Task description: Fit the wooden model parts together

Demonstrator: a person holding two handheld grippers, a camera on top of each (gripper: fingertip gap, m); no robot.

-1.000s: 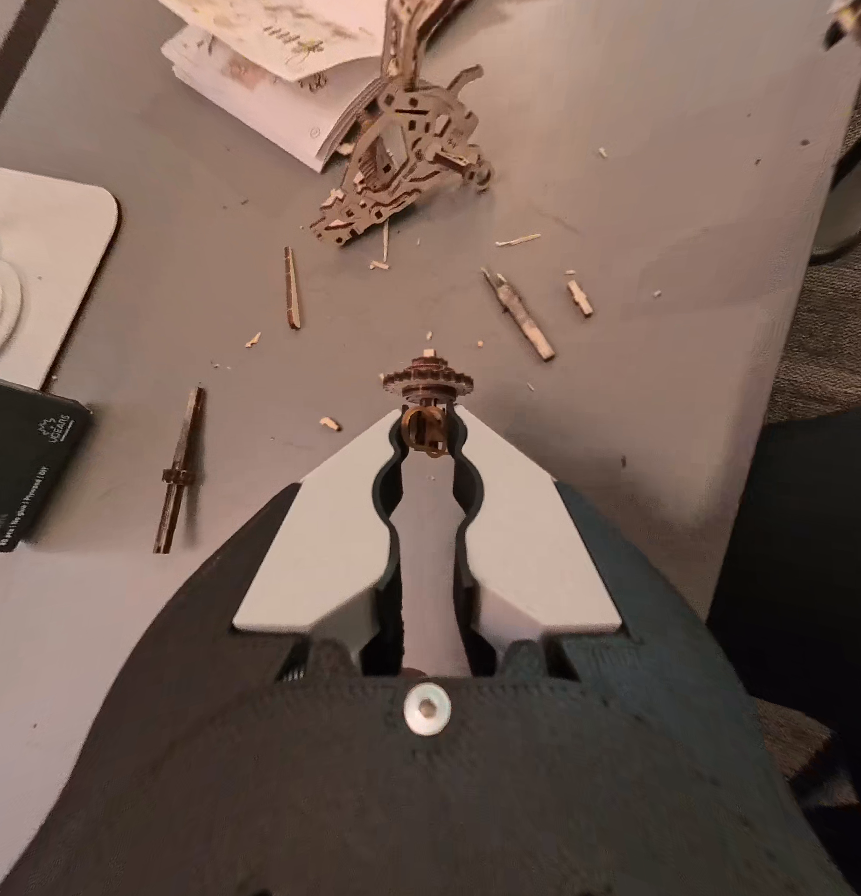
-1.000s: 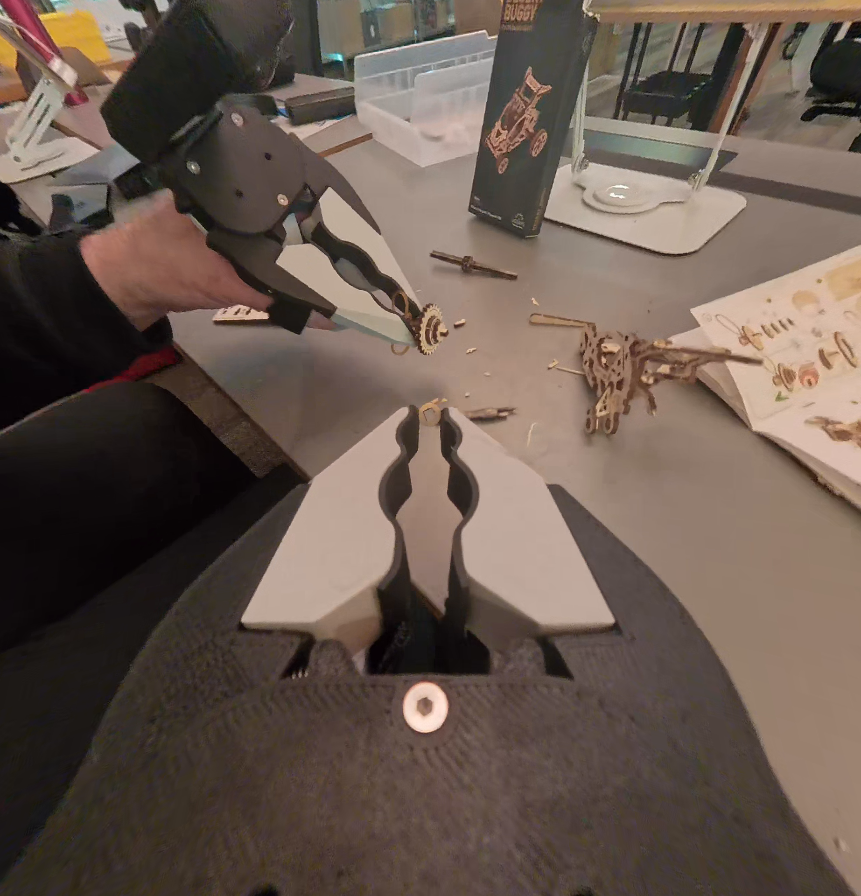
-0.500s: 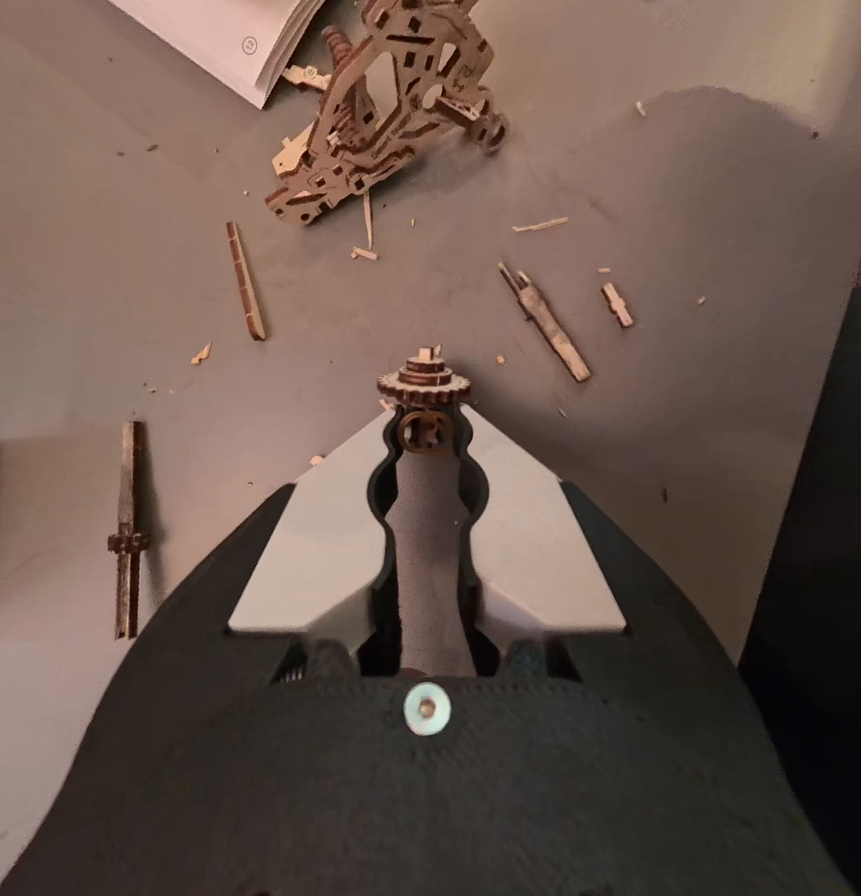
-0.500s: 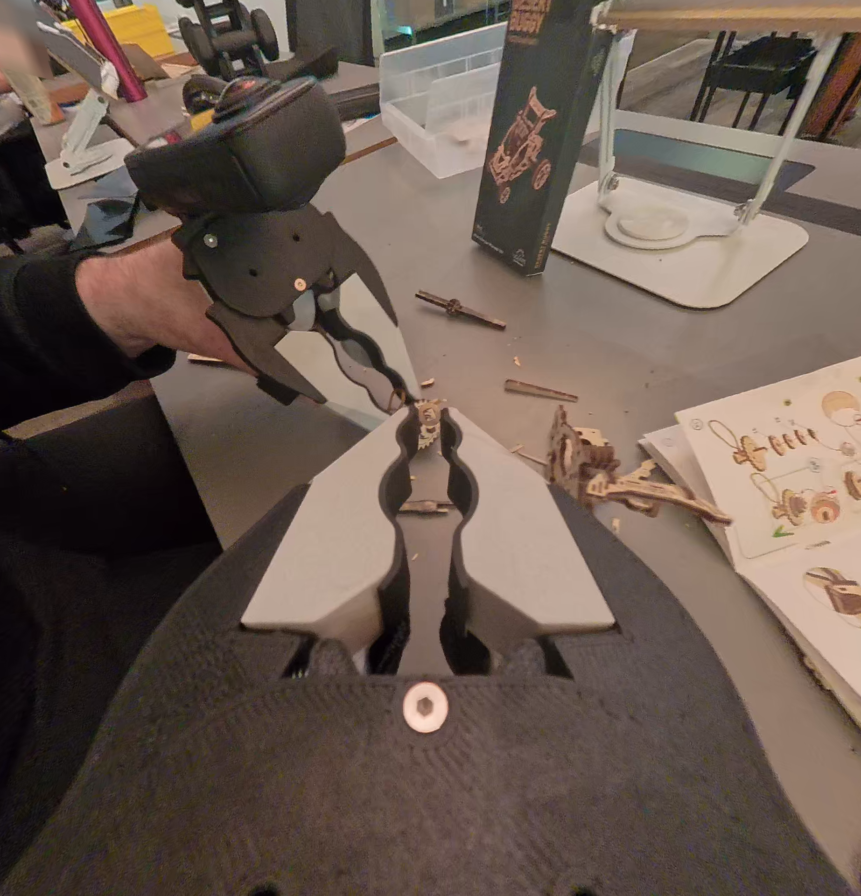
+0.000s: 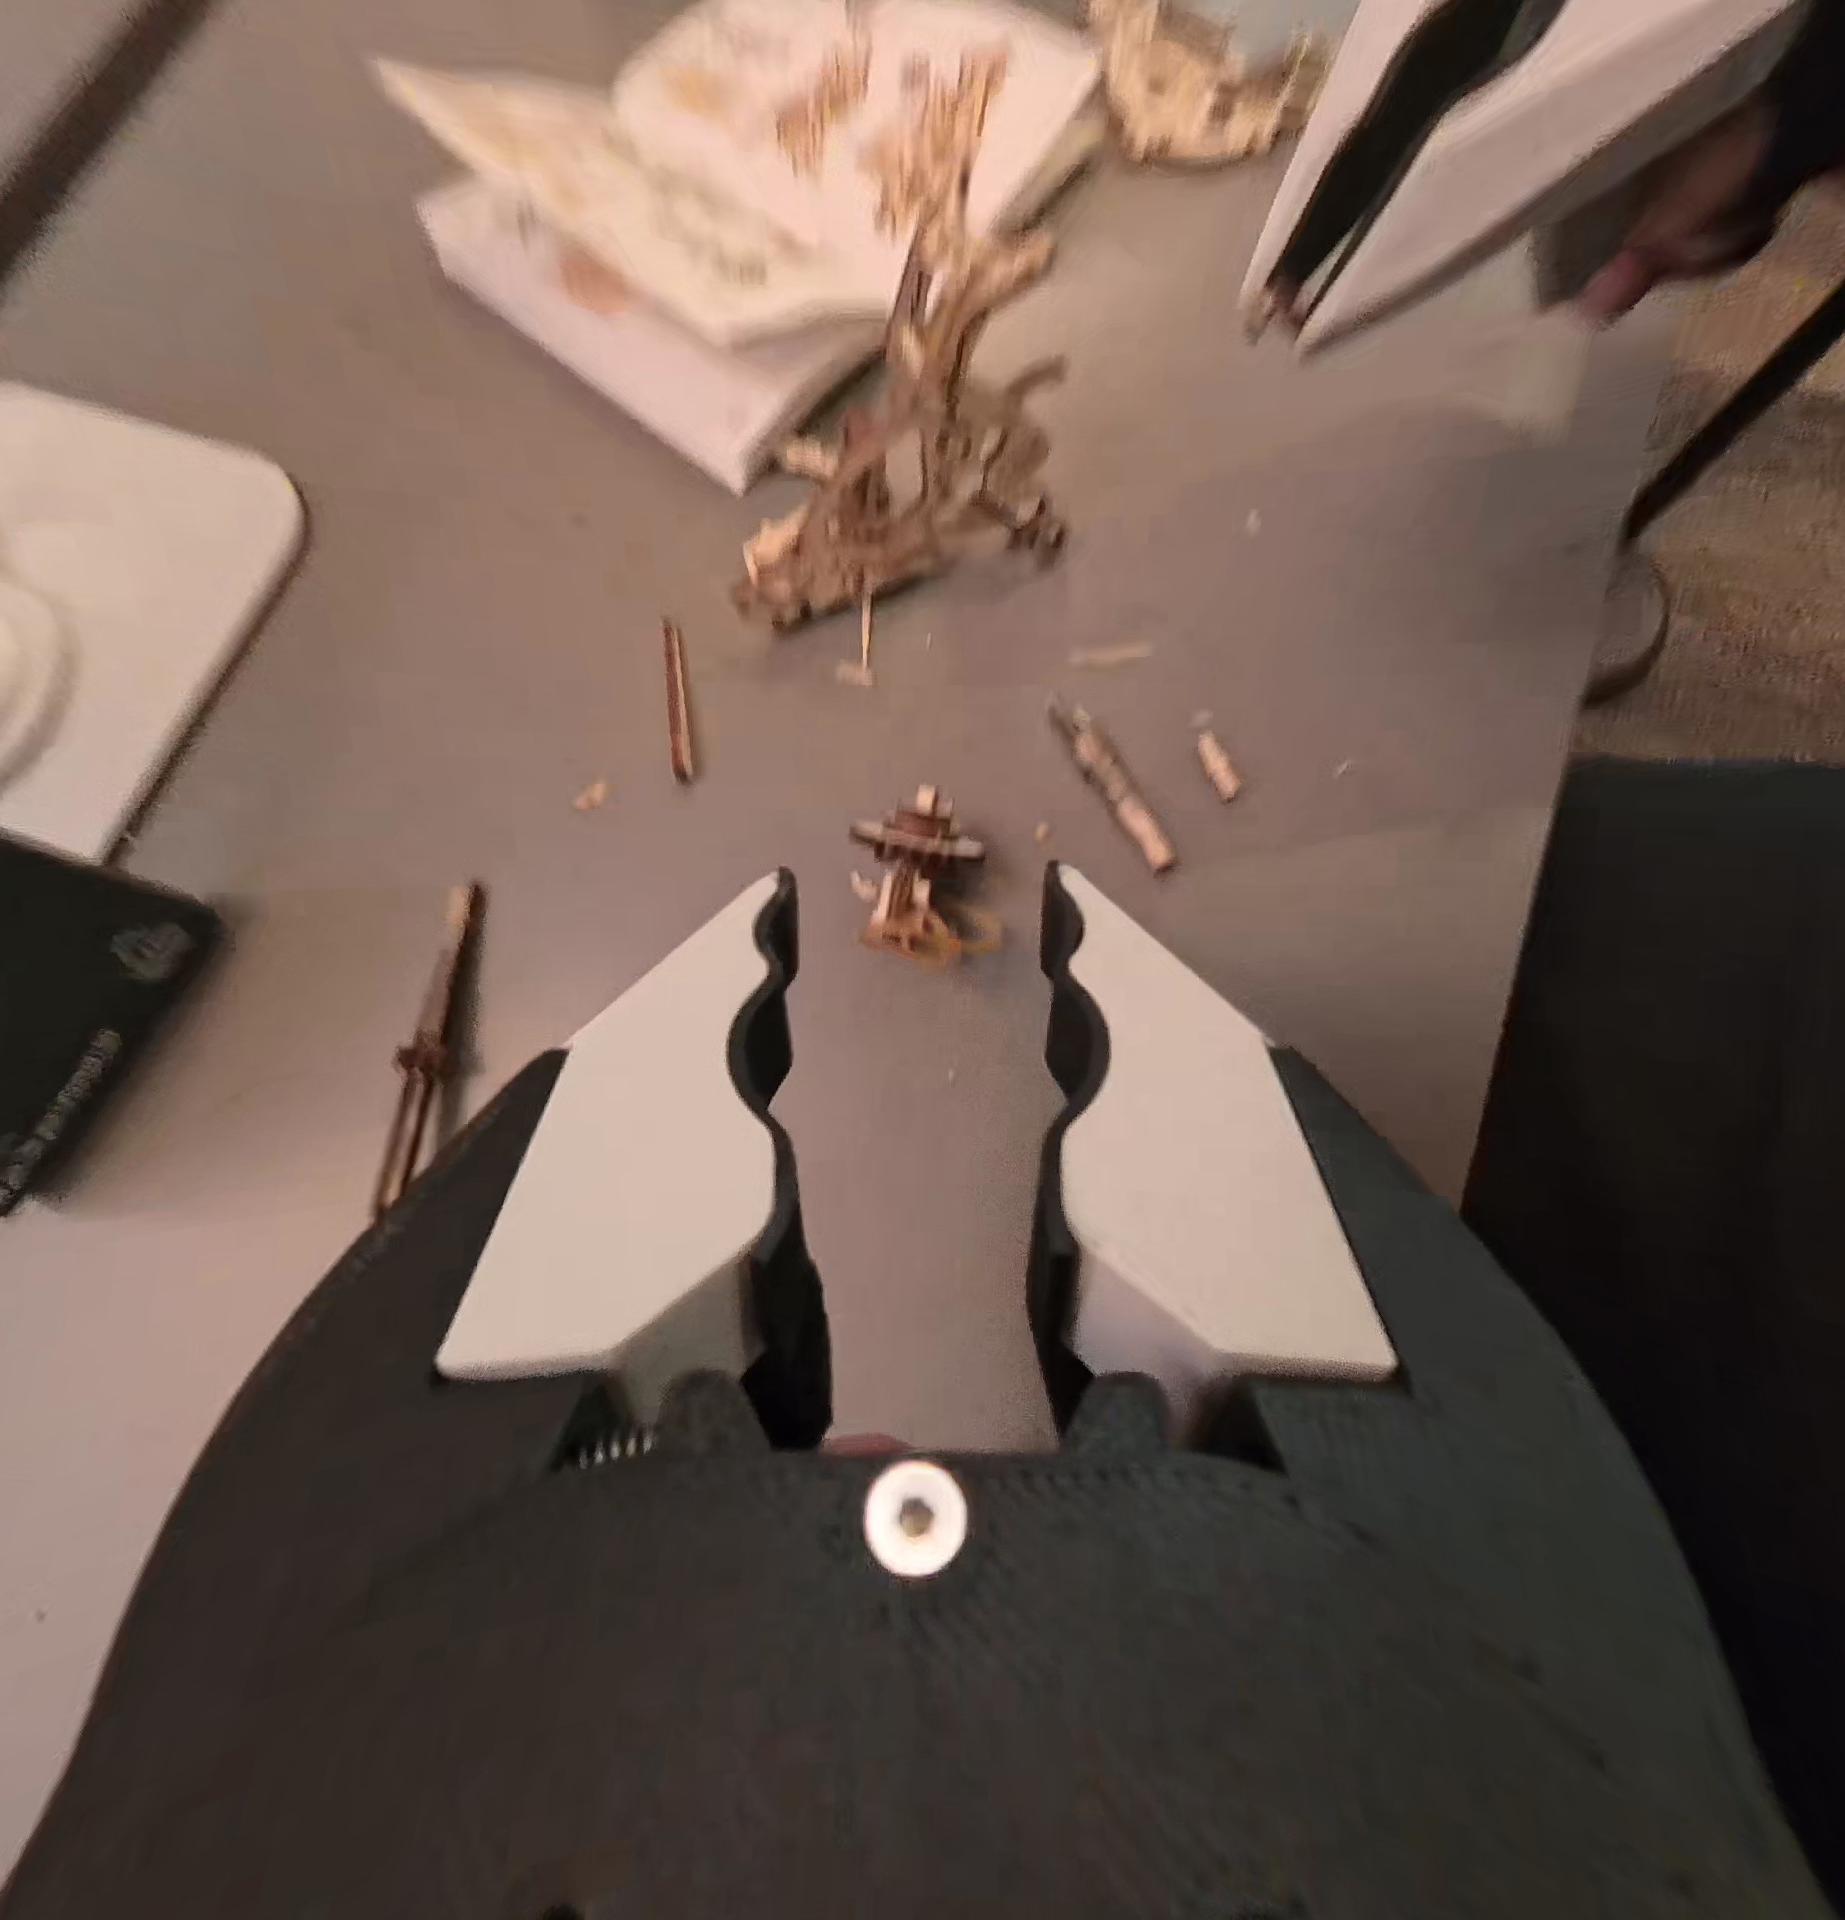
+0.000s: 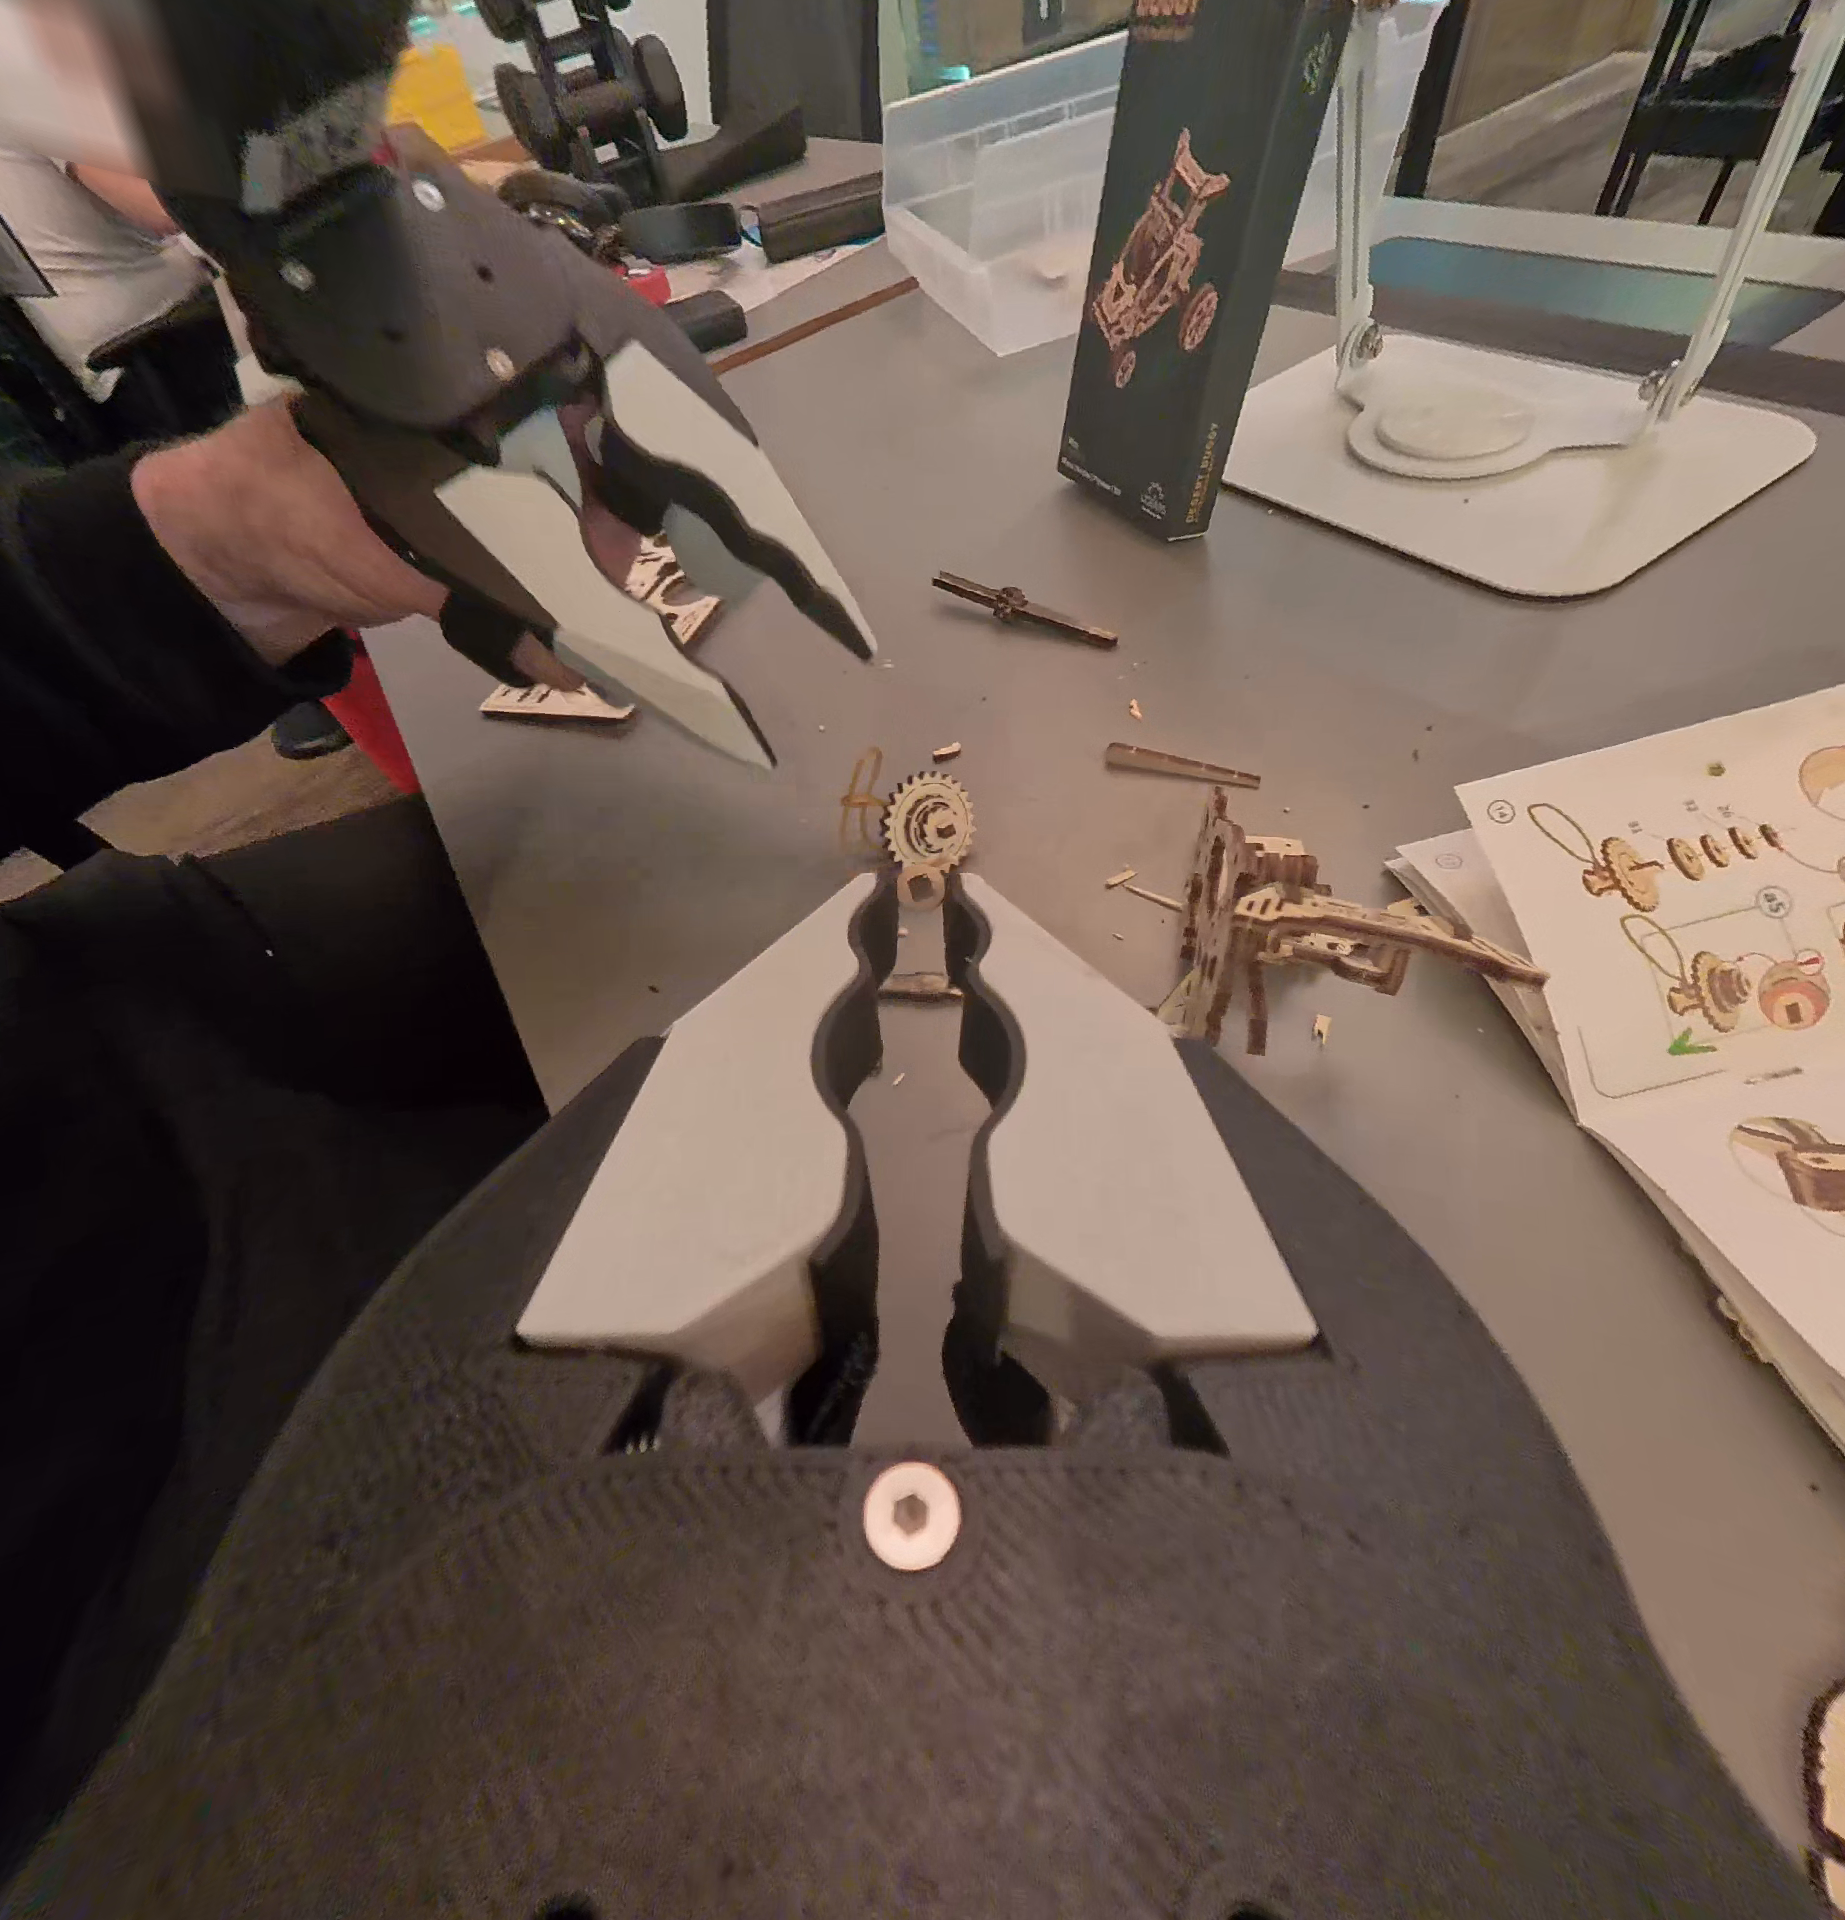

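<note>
The left claw (image 5: 918, 883) stands wide and empty, its two pale fingers (image 5: 679, 1039) apart above the grey bench (image 5: 1313, 623). Just ahead of its tips the small gear assembly (image 5: 918, 873) lies on the bench, a toothed wheel on a short axle with a thin loop at one end, touching neither finger. In the right wrist view the same gear assembly (image 6: 928, 821) lies just beyond the right claw (image 6: 923, 883), which is drawn narrow and pinches a small pale wooden disc (image 6: 920, 885) between its tips; the left claw (image 6: 819, 707) hangs open above and to the left of the gear, gripped by a hand (image 6: 274, 530). A short wooden stick (image 6: 920, 982) lies on the bench under the right claw. Farther out sit the partly built wooden frame (image 6: 1282, 925), a slim strip (image 6: 1183, 764), a dark axle rod (image 6: 1022, 611), the open instruction booklet (image 6: 1676, 935), the upright dark box (image 6: 1178, 270) and a white stand base (image 6: 1520, 499).
</note>
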